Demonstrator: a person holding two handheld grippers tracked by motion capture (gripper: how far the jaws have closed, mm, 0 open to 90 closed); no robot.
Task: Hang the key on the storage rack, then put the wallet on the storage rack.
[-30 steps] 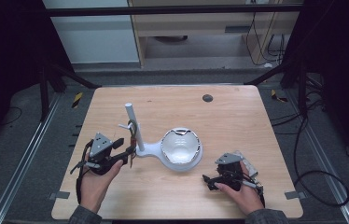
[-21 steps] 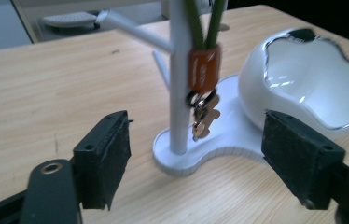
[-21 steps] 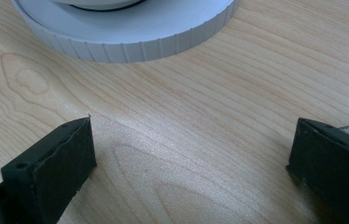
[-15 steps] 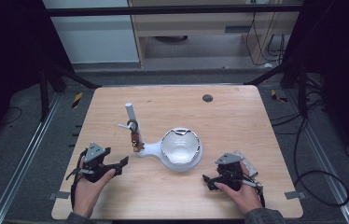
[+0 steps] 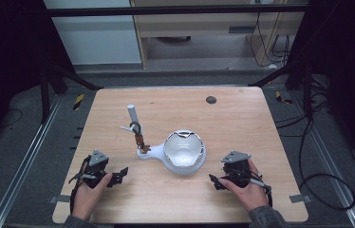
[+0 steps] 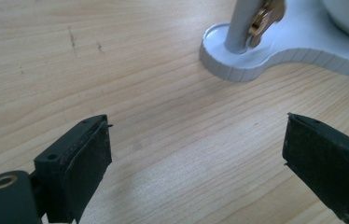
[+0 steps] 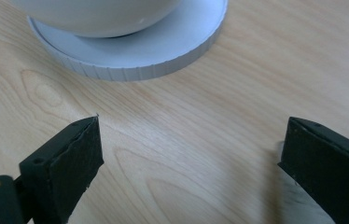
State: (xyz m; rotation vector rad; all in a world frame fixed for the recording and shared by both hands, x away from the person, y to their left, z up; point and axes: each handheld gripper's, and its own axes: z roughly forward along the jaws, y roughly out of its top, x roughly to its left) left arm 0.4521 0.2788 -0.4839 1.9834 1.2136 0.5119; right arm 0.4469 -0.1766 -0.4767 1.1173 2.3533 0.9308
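Both claws rested wide open and empty on the surface.
Left claw, right claw: approaching the white stand slowly would perhaps spare its hanging trinket.

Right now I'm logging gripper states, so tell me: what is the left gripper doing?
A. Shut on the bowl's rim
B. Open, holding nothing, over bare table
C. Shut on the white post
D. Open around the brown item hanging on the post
B: in the left gripper view, the left gripper has its jaws wide apart over bare table, short of the white stand.
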